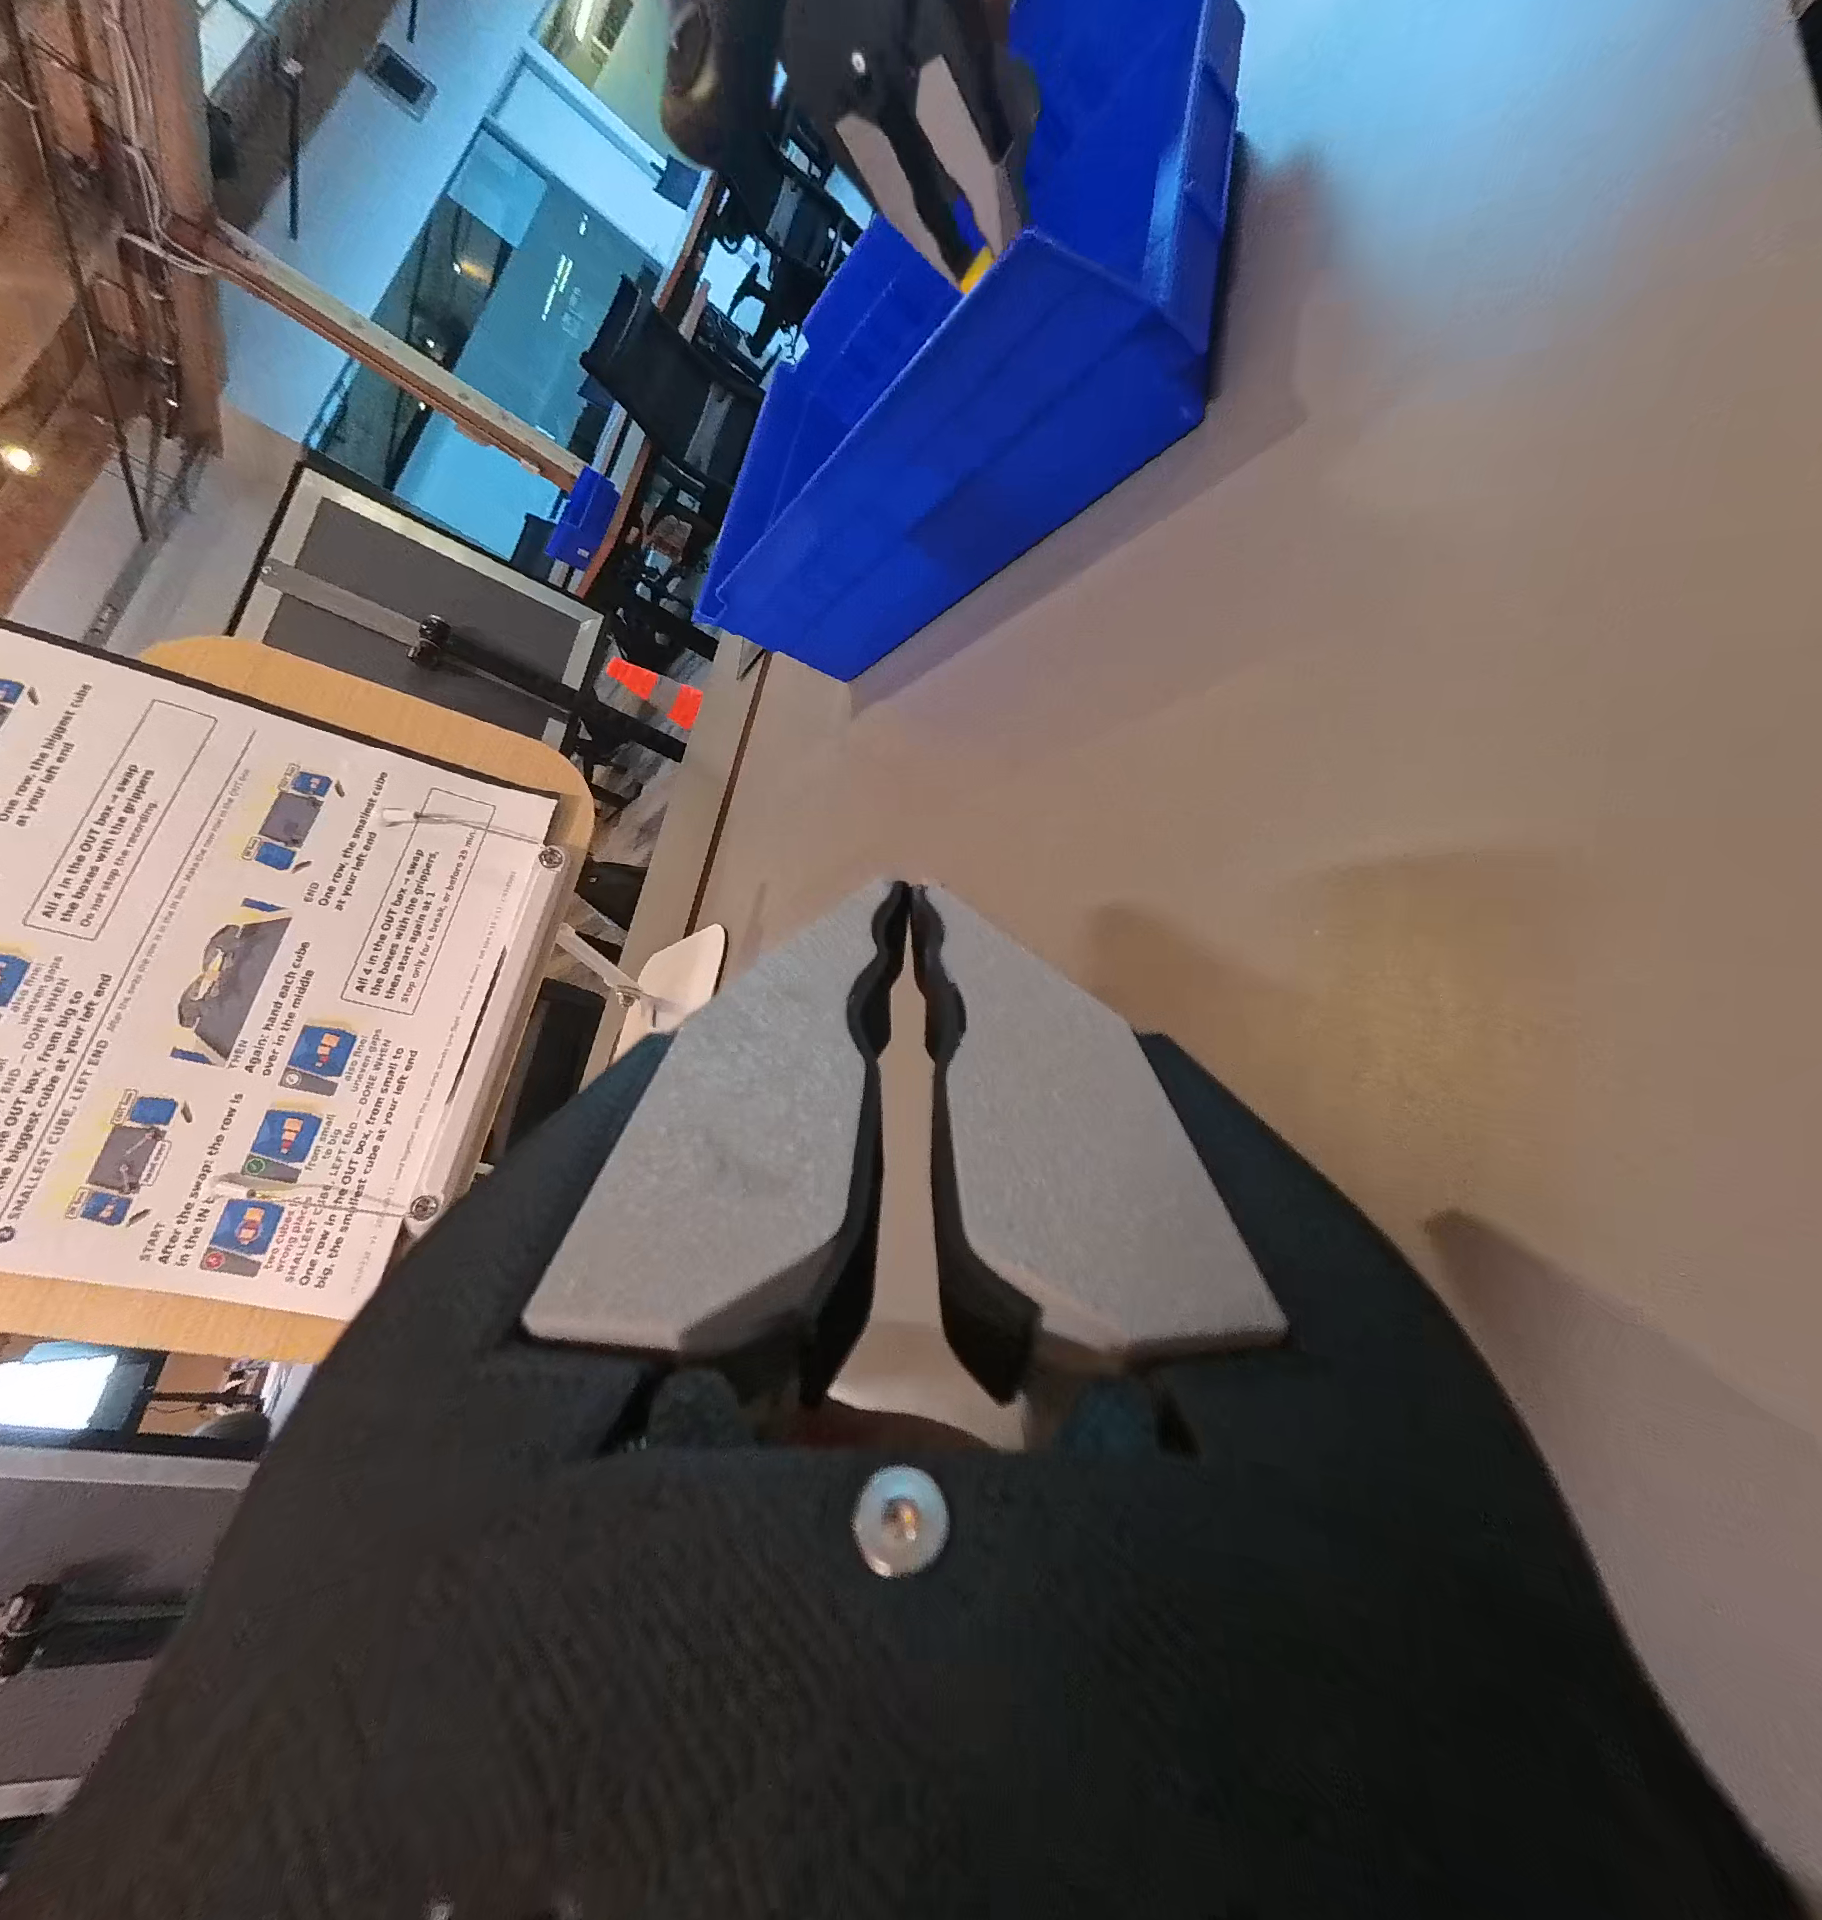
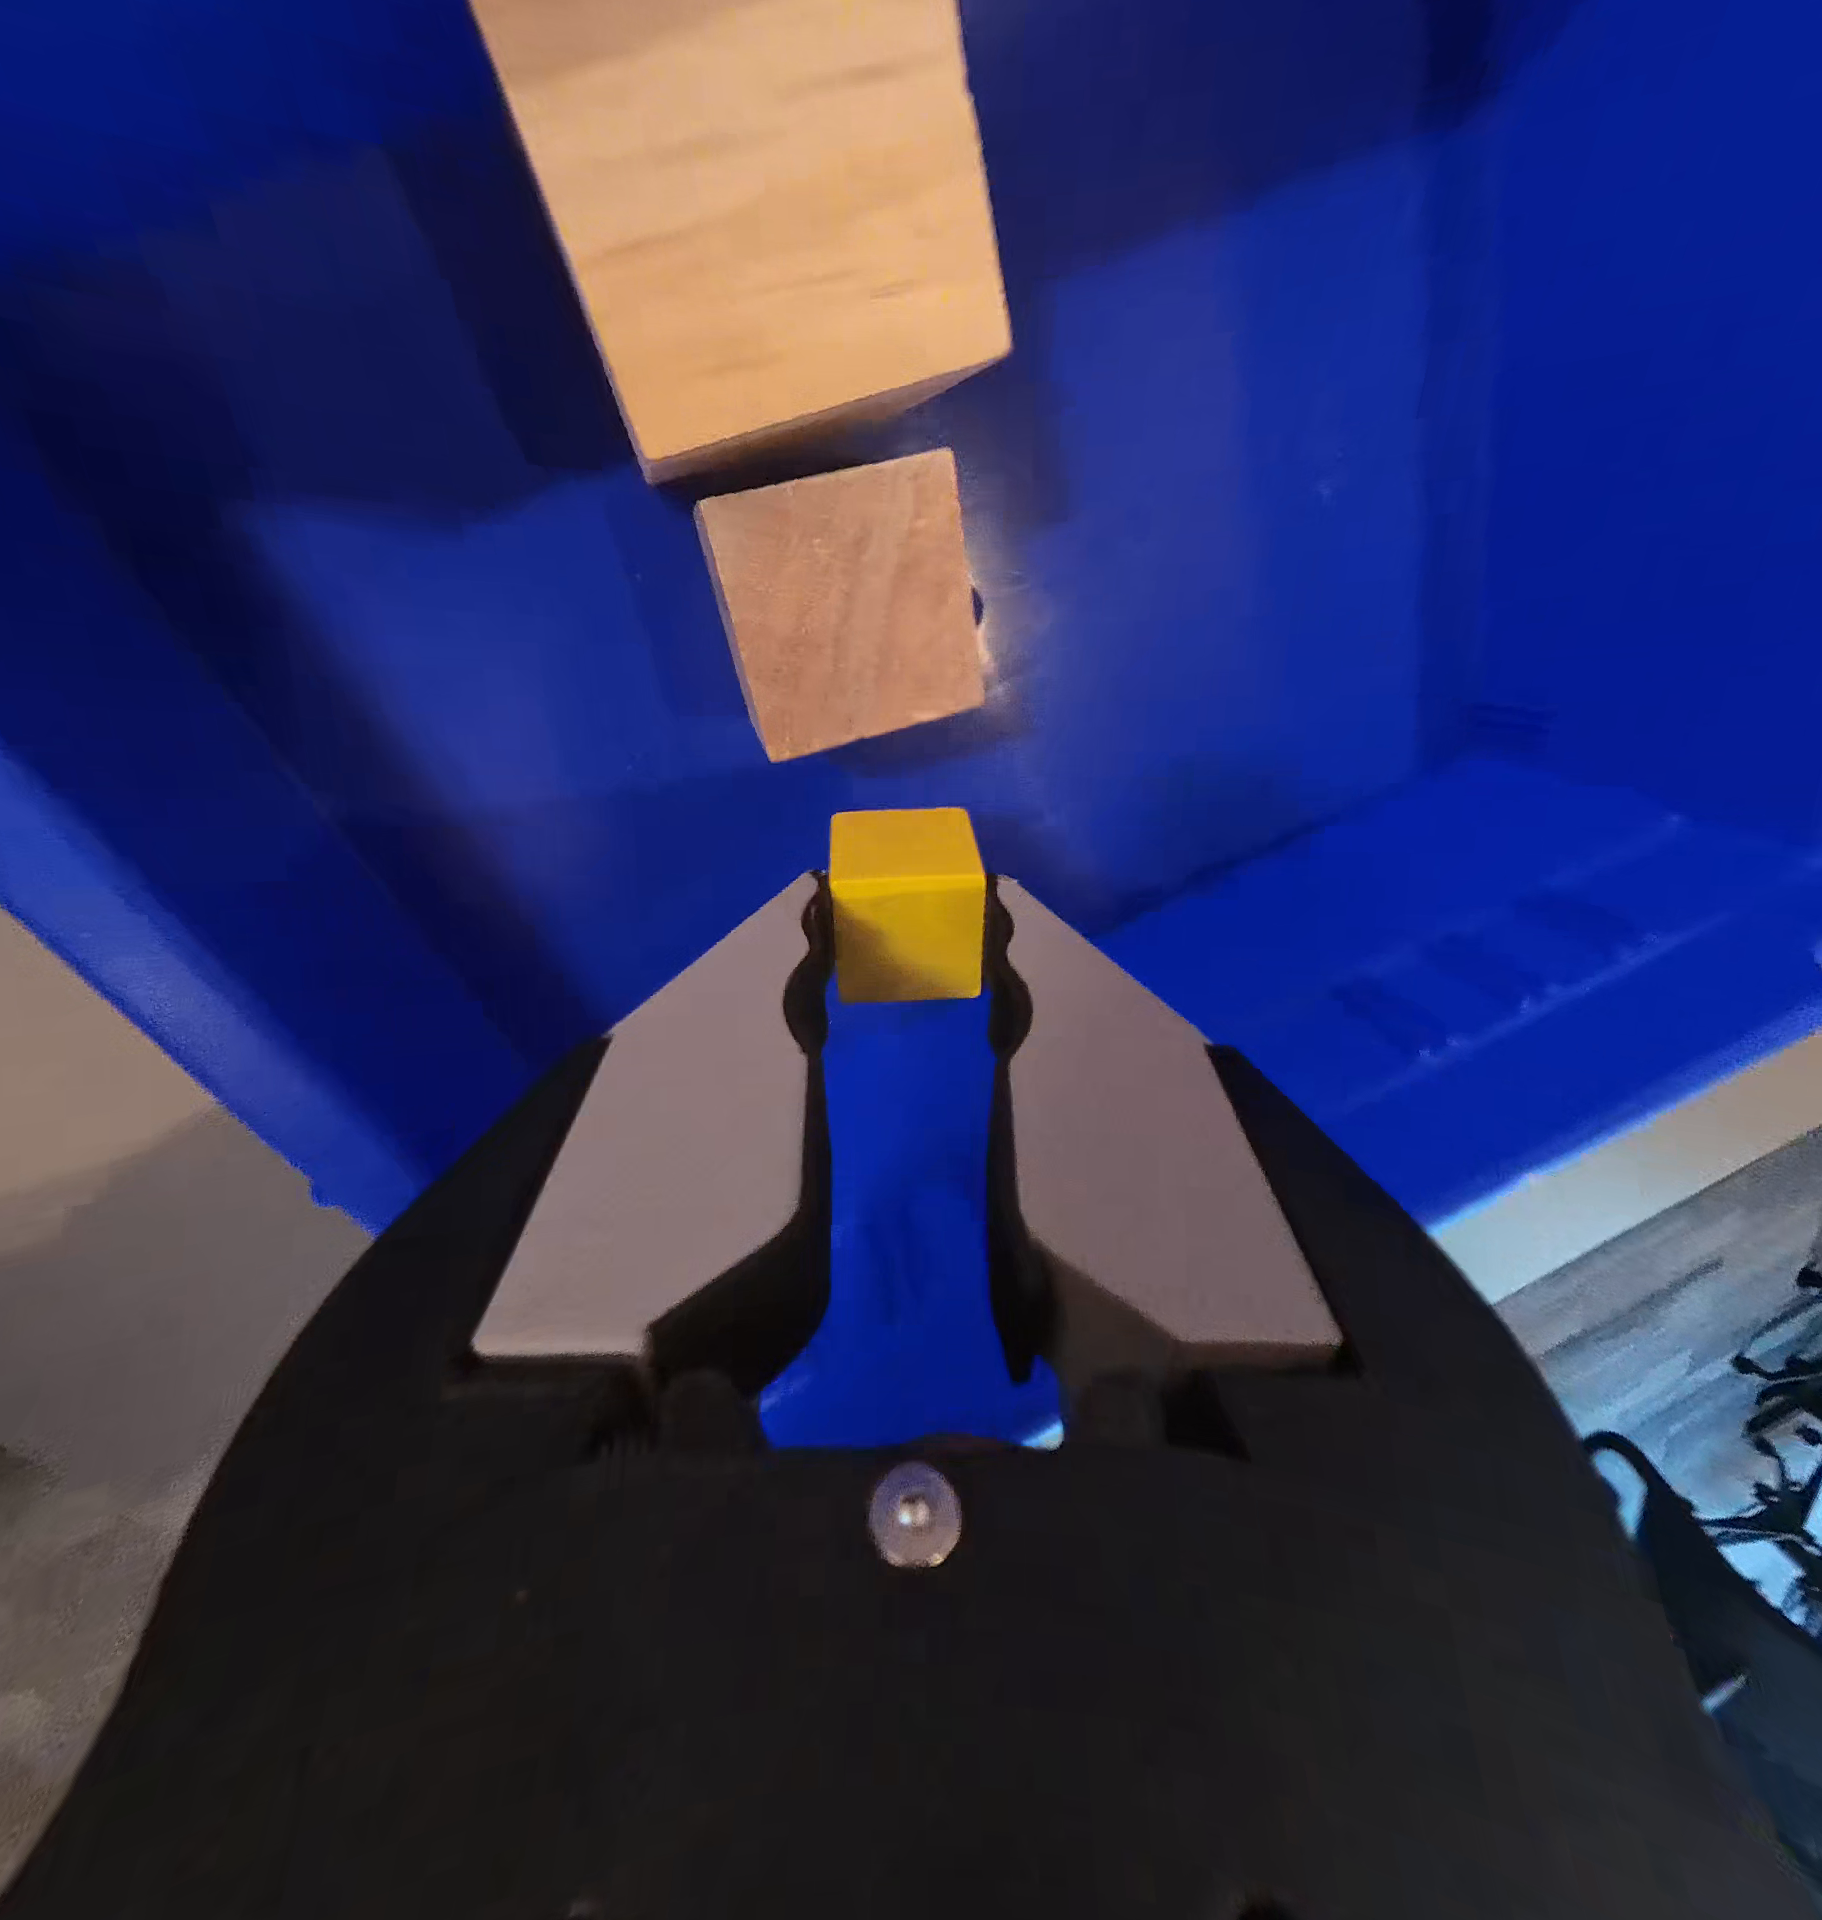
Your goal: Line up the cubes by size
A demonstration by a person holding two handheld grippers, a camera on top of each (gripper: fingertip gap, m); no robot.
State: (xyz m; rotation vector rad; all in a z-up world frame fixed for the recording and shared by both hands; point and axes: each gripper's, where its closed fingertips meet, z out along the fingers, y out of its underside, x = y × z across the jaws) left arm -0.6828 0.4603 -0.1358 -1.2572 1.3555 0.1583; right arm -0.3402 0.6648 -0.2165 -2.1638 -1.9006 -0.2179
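The right gripper (image 2: 907, 914) pinches a small yellow cube (image 2: 905, 920) inside the blue bin (image 2: 1509, 520), apparently in line with two wooden cubes (image 2: 845, 603) beyond.

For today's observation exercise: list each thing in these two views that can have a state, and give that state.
right gripper: shut on the yellow cube, inside the blue bin
left gripper: shut, empty, over the table
large wooden cube: resting in the bin, farthest
medium wooden cube: resting next in line, apart from both neighbours
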